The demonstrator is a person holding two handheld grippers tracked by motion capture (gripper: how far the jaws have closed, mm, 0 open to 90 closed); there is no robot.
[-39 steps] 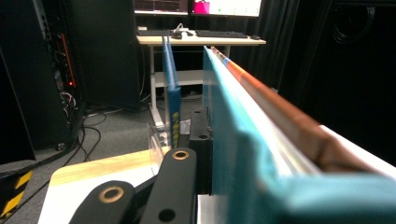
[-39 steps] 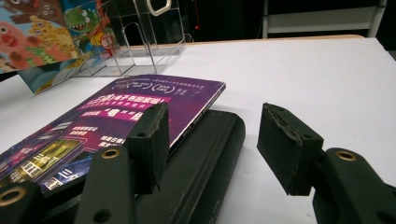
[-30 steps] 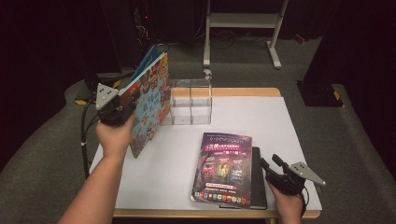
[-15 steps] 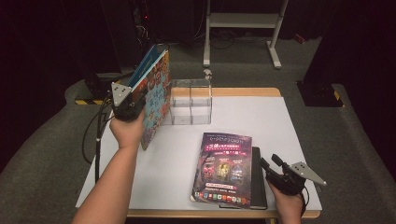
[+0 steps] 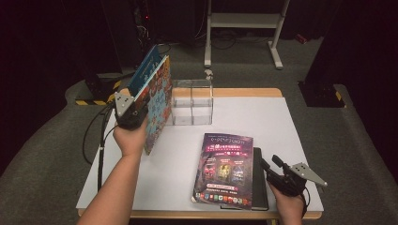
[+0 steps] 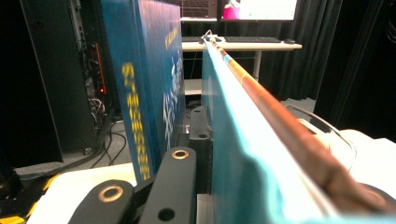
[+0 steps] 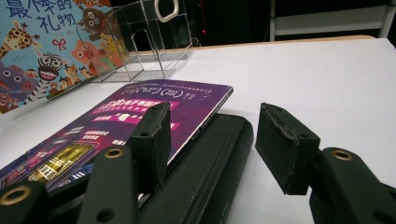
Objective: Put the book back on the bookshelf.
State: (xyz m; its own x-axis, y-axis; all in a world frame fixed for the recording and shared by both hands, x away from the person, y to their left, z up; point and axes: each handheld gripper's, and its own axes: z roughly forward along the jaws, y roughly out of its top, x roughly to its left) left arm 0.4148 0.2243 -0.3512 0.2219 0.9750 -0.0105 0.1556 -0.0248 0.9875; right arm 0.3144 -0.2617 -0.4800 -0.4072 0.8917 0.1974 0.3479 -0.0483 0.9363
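The left gripper (image 5: 141, 108) is clamping its jaws on the lower edges of two picture books held together: a colourful animal book (image 5: 157, 105) and a blue book (image 5: 146, 70) behind it. In the left gripper view the blue book (image 6: 149, 84) is standing left of the jaws and the teal-edged animal book (image 6: 243, 140) is running away to the upper middle of the frame. In the high view both books are standing on edge in the left of the frame, tilted, their long axis rising toward the upper right, just beside the clear acrylic holder (image 5: 192, 102) at centre. The right gripper (image 7: 210, 140) is resting with its jaws spread apart, gripping nothing, over the spine of a black notebook (image 7: 205, 168) under a purple magazine (image 5: 225, 168), both lying flat at the lower right of the white table (image 5: 263, 117), long axes running away from the person
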